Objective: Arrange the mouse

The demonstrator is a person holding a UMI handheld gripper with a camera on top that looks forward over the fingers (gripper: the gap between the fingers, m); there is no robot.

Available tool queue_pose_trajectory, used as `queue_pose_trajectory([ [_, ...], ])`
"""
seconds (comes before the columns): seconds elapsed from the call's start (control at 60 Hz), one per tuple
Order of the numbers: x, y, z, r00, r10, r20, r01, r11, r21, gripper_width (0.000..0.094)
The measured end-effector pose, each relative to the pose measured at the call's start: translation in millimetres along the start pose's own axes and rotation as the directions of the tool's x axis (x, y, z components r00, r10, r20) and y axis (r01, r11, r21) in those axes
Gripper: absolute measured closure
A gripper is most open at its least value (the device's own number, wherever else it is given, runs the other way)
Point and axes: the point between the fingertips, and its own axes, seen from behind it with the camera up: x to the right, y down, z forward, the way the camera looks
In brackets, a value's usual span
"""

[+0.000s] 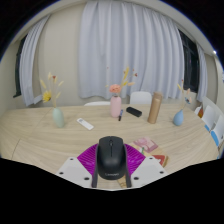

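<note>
Black computer mouse (111, 158), seen from behind and slightly above, lying on a round purple mat (92, 158) at the near edge of a light wood-grain table (40, 140). The mouse sits between the two fingers of the gripper (111, 178), whose fingertips (95, 182) reach its rear flanks at roughly 7 and 5 o'clock of the mouse body; whether the fingers press on it or merely stand about it cannot be told from this view.

At 3 o'clock of the mouse, just off the mat, lie small pink and red packets (152, 148). Farther across the table, at 12 o'clock, stands a pink bottle (117, 106), with a dark flat object (134, 111) just beside it at 1 o'clock and a tall tan cylinder (155, 107) beyond that. A white remote-like bar (85, 124) lies at 11 o'clock. A pale blue egg-shaped object (58, 117) stands at 10 o'clock; a second blue one (179, 118) stands at 2 o'clock. Stems with yellow flowers (47, 93) rise at the far left end of the table.

A stack of books or cartons (212, 122) occupies the right end. Behind the table, white pleated curtains (110, 50) cover the whole rear wall, with darker window gaps at either side.
</note>
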Motion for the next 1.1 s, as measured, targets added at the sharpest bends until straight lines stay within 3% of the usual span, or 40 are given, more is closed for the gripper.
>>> queue_pose_trajectory([
  [0.133, 76, -6, 58, 0.998, 0.024, -0.057, -0.025, 1.0, -0.016, 0.0555],
  [0.3, 128, 59, 121, 0.996, 0.0, -0.086, -0.01, 0.993, -0.115, 0.0556],
  [0.45, 129, 111, 138, 0.999, 0.018, -0.041, -0.026, 0.98, -0.197, 0.0557],
  [0.6, 126, 117, 139, 1.0, -0.013, -0.005, 0.012, 0.984, -0.178, 0.0543],
  [0.717, 121, 119, 136, 1.0, 0.007, 0.019, -0.003, 0.978, -0.211, 0.0425],
  [0.8, 131, 103, 119, 1.0, 0.013, -0.015, -0.015, 0.983, -0.183, 0.0179],
  [0.85, 136, 92, 103, 0.999, -0.002, -0.044, -0.006, 0.986, -0.167, 0.0094],
  [1.1, 100, 80, -20, 1.0, 0.024, -0.002, -0.024, 0.986, -0.168, 0.0078],
])
